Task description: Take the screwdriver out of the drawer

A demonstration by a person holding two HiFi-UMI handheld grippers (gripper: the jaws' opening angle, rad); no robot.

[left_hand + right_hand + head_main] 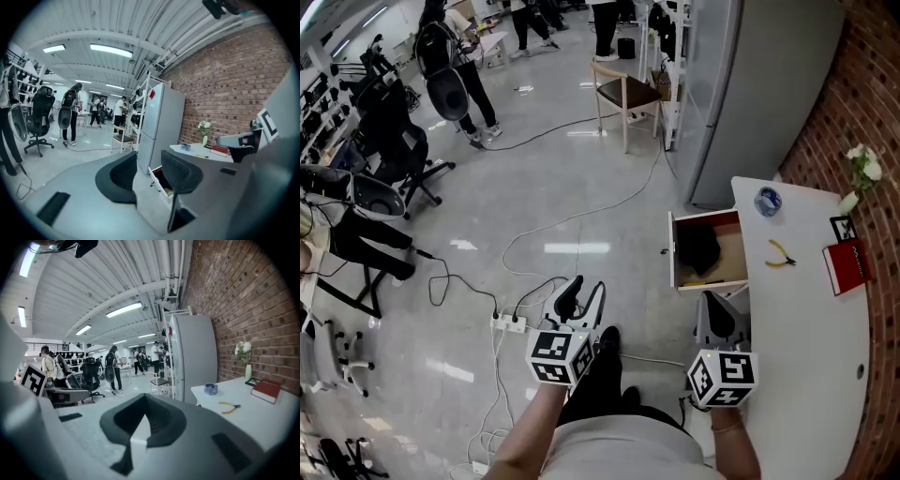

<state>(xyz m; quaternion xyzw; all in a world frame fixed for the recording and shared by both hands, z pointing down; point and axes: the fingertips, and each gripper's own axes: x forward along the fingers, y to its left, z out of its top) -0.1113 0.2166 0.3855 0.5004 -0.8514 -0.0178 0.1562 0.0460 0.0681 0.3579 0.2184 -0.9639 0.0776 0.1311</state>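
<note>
Head view: drawer [673, 253] open off table [811, 319] edge, wide floor [581, 187] to its left. Thin yellow item [705, 280] inside at near edge; can't confirm it's the screwdriver.
Left gripper view: left gripper [147, 172] jaws spread, nothing betw., drawer ahead.
Right gripper view: right gripper [145, 420] clenched, empty; table edge at rt.

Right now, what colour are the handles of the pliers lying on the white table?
Yellow; the pliers show best in the right gripper view.
</note>
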